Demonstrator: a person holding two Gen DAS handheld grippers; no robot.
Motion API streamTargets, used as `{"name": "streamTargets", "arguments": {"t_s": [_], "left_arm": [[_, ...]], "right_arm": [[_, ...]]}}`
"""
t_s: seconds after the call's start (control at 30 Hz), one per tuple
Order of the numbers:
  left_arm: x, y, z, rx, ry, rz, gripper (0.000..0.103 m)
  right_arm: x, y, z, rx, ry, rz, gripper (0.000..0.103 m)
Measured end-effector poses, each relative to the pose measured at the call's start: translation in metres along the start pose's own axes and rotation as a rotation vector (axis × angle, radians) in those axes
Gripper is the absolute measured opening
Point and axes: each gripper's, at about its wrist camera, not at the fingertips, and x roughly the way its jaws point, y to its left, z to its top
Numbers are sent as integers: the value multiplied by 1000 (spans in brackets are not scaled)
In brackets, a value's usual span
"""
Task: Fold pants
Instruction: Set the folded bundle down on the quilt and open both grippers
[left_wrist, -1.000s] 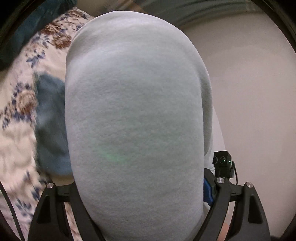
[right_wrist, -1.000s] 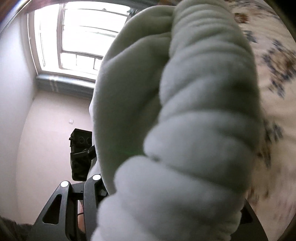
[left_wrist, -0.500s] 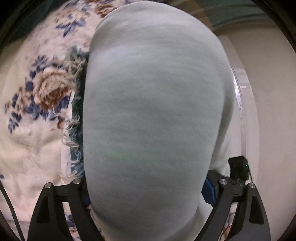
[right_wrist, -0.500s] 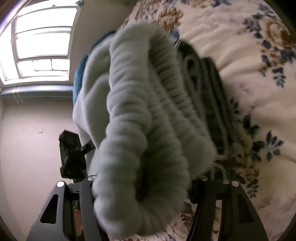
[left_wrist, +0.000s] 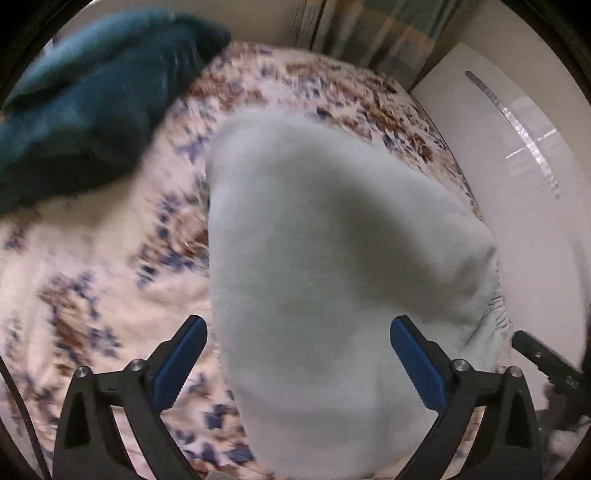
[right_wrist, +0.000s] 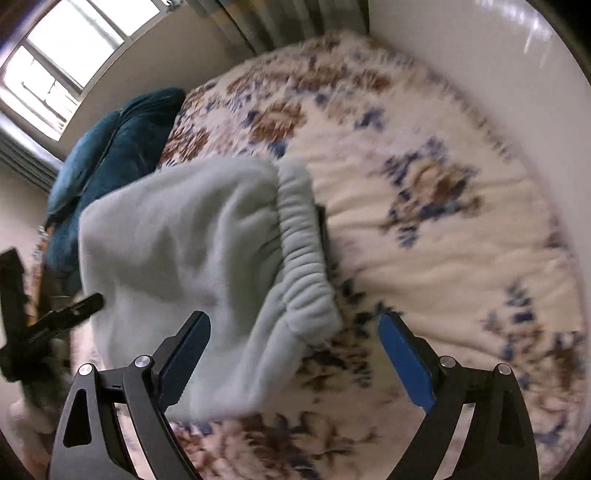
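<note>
Fleece pants (right_wrist: 184, 258), pale green, lay bunched on the flowered blanket (right_wrist: 424, 240). Both the left gripper (left_wrist: 299, 354) and right gripper (right_wrist: 295, 347) had just been opening, pads clear of cloth. Soft, light, floppy; the ribbed waistband (right_wrist: 303, 258) seemed the best hold.

The left gripper (left_wrist: 298, 326), its jaws just opened wide, straddles pale grey pants (left_wrist: 332, 266) on a floral blanket (left_wrist: 92, 258).

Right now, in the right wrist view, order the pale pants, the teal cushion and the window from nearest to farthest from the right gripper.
1. Pale pants: between the open jaws of the right gripper, left of centre.
2. Teal cushion: behind the pants, upper left on the bed.
3. Window: far upper left, on the wall.
</note>
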Motion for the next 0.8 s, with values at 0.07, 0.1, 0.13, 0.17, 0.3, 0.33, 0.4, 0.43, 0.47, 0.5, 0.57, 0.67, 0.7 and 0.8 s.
{"name": "streamTargets", "arguments": {"t_s": [0.07,0.1,0.13,0.17,0.3,0.33,0.4,0.43,0.47,0.5,0.57,0.67,0.7,0.8], "left_arm": [[-17,-3,-1,3,-37,57,102],[-29,-6,-3,6,-63,91,102],[-42,-3,-5,6,-95,124,102],[-51,-1,-8,5,-124,158,102],[-114,-7,-42,18,-192,271,102],[-129,-10,-51,18,-200,279,102],[-151,-15,-69,26,-210,276,102],[-162,-19,-78,29,-211,285,102],[-173,-23,-85,32,-209,289,102],[-190,-29,-96,41,-216,290,102],[-214,-37,-109,54,-235,289,102],[-262,-53,-135,91,-279,303,102],[-273,-56,-142,100,-295,311,102],[-312,-65,-167,95,-309,294,102]], "right_arm": [[-14,23,-2,-33,-5,-37,95],[-19,34,5,-46,-2,-61,95],[-17,46,11,-58,-9,-86,95],[-19,71,12,-83,-21,-111,95],[-59,122,2,-169,-74,-173,95],[-64,128,-1,-180,-84,-175,95],[-91,140,-13,-199,-105,-171,95],[-107,146,-18,-206,-116,-171,95],[-127,153,-26,-214,-132,-168,95],[-146,158,-32,-224,-152,-167,96],[-188,169,-43,-230,-189,-168,98],[-245,181,-65,-240,-231,-166,98],[-260,183,-70,-243,-237,-162,98],[-304,187,-91,-250,-260,-148,98]]}}
